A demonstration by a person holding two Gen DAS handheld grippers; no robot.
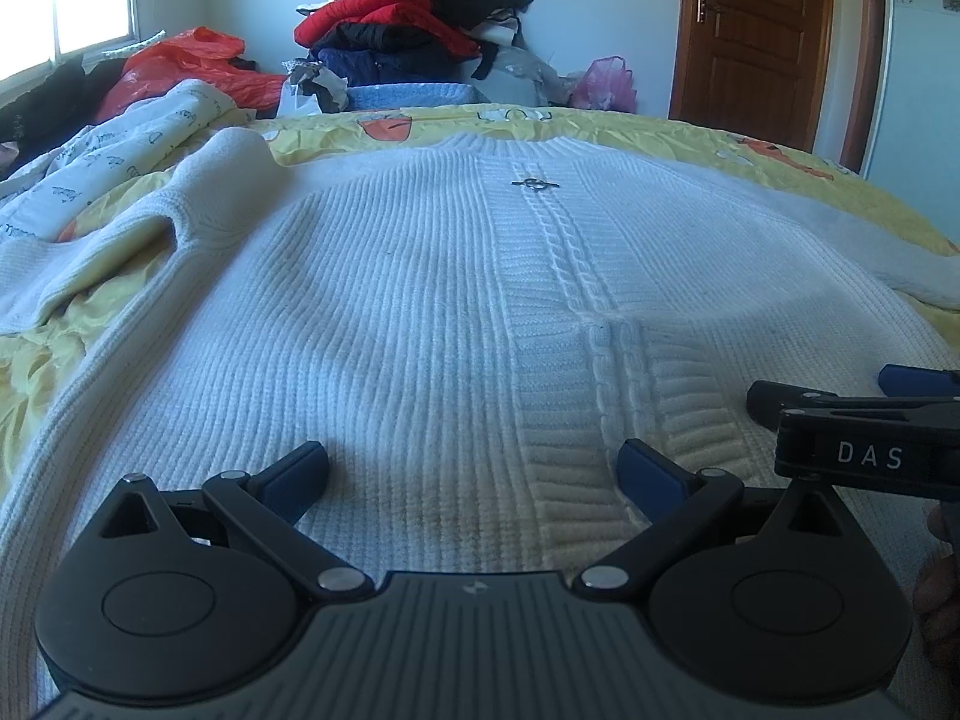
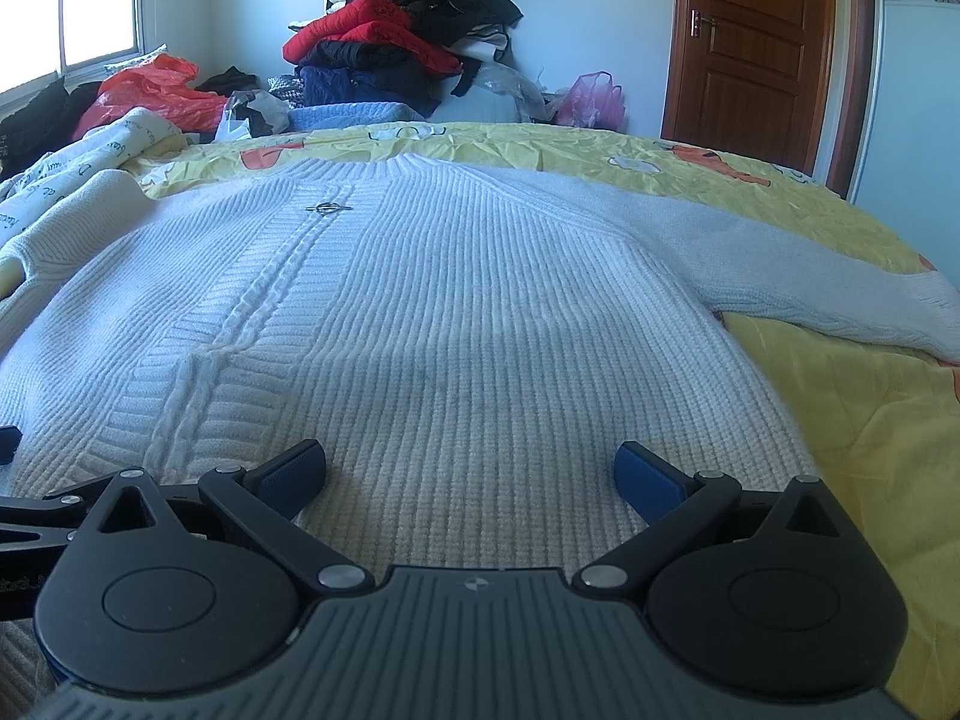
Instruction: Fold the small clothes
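Note:
A white ribbed knit sweater (image 1: 420,300) (image 2: 468,312) lies flat, front up, on the yellow bedspread (image 1: 840,180) (image 2: 840,408), its collar far from me and a small metal pin (image 1: 534,184) (image 2: 327,207) on its chest. One sleeve (image 1: 198,198) is bunched at the left; the other sleeve (image 2: 810,276) stretches out to the right. My left gripper (image 1: 474,468) hovers open over the hem, left of the cable panel, nothing between its fingers. My right gripper (image 2: 471,471) is open over the hem's right half, also holding nothing. Its fingers (image 1: 780,402) show at the right edge of the left wrist view.
A printed white quilt (image 1: 108,162) is heaped at the left. Red plastic bags (image 1: 192,66) and a tall pile of dark and red clothes (image 1: 414,18) stand beyond the bed. A pink bag (image 2: 591,99) and a brown door (image 2: 756,42) are at the far right.

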